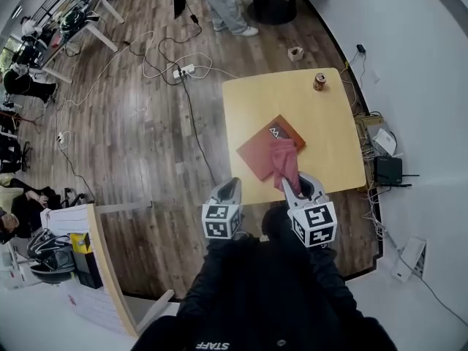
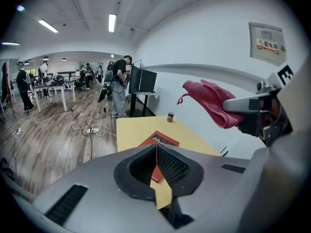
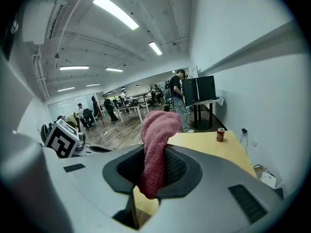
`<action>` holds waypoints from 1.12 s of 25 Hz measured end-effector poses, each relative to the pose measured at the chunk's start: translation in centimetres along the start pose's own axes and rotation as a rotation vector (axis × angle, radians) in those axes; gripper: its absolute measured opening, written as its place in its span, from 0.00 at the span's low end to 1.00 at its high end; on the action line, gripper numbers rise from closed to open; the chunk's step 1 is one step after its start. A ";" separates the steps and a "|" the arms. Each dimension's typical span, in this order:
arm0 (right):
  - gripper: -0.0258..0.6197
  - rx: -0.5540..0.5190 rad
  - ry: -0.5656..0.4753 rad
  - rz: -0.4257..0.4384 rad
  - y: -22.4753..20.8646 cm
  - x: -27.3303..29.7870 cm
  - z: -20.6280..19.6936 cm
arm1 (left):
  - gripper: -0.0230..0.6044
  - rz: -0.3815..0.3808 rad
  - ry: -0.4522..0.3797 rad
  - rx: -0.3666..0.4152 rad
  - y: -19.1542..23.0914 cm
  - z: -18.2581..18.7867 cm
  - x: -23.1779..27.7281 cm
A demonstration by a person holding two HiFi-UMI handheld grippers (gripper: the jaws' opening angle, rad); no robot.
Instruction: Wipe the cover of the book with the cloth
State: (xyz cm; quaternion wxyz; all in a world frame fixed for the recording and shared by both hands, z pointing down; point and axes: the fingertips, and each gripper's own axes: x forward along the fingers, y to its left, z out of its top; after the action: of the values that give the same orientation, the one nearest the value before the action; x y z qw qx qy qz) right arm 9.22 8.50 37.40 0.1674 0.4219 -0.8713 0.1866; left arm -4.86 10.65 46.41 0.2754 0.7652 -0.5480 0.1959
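Observation:
A dark red book (image 1: 265, 148) (image 2: 158, 142) lies flat, turned at an angle, near the middle of the light wooden table (image 1: 252, 101). My right gripper (image 1: 295, 187) (image 3: 154, 166) is shut on a pink cloth (image 1: 285, 163) (image 3: 156, 149) (image 2: 209, 102), held above the table's near edge with the cloth hanging over the book's near corner. My left gripper (image 1: 228, 190) (image 2: 156, 166) is shut with nothing between its jaws, beside the right one at the table's near edge.
A small can (image 1: 319, 82) (image 3: 220, 134) (image 2: 170, 117) stands at the table's far right. Cables and a power strip (image 1: 183, 70) lie on the wooden floor to the left. A person (image 1: 227, 6) stands beyond the table. Boxes and wires (image 1: 384, 159) sit along the right wall.

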 end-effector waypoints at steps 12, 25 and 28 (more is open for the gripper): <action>0.18 0.062 0.123 0.102 -5.5 7.0 -1.6 | 0.09 0.106 0.137 -0.047 3.7 -0.8 7.5; 0.18 0.161 0.328 0.103 -3.6 16.0 -8.3 | 0.10 0.007 0.349 -0.018 10.1 -5.4 15.9; 0.18 0.187 0.366 0.089 -3.0 18.7 -9.8 | 0.10 -0.035 0.381 -0.009 11.2 -6.4 17.5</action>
State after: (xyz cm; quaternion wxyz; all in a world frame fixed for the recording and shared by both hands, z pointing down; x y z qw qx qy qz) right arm 1.92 -1.20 54.94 0.2749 0.3558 -0.8229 0.3473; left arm -9.80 -0.86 64.16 0.3809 0.7224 -0.4735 0.3299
